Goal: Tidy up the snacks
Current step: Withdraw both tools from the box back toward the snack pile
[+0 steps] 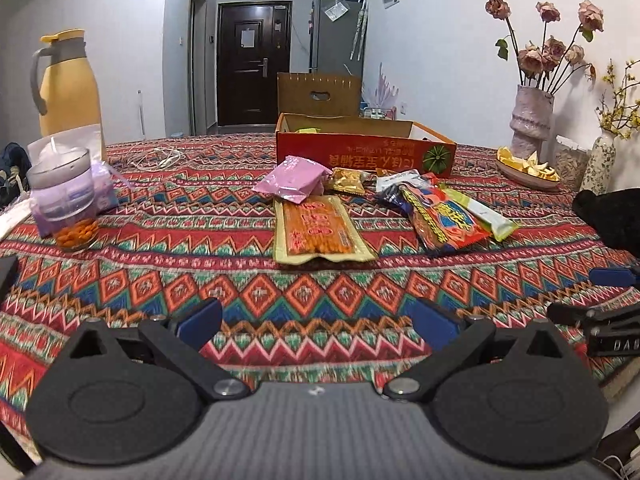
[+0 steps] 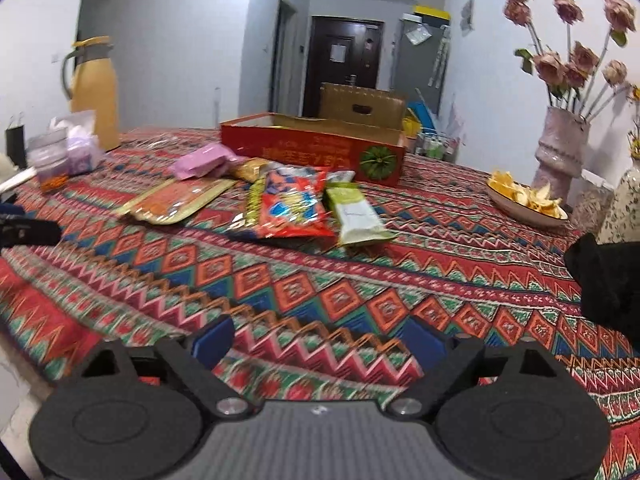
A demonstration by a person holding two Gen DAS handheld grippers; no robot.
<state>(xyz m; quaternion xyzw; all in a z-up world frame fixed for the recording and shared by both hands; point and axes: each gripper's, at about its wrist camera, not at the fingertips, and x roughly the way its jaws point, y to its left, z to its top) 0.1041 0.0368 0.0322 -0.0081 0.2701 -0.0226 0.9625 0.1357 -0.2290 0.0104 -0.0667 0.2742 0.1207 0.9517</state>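
Note:
Several snack packets lie on the patterned tablecloth (image 1: 248,280) in front of an open red cardboard box (image 1: 360,152): a pink packet (image 1: 294,178), a small gold one (image 1: 348,180), a long orange one (image 1: 320,228), a red-and-blue one (image 1: 444,216) and a green-white one (image 1: 484,212). My left gripper (image 1: 318,316) hovers low over the cloth, short of the orange packet, open and empty. My right gripper (image 2: 319,338) is also open and empty, well short of the red-and-blue packet (image 2: 292,204) and the green-white packet (image 2: 356,216). The red box (image 2: 304,148) stands behind them.
A yellow thermos jug (image 1: 68,84) and a glass jar (image 1: 64,196) stand at far left. At right are a plate of peels (image 1: 528,168), a vase of dried roses (image 1: 530,120) and a black object (image 1: 612,216). A brown carton (image 1: 318,94) sits behind the red box.

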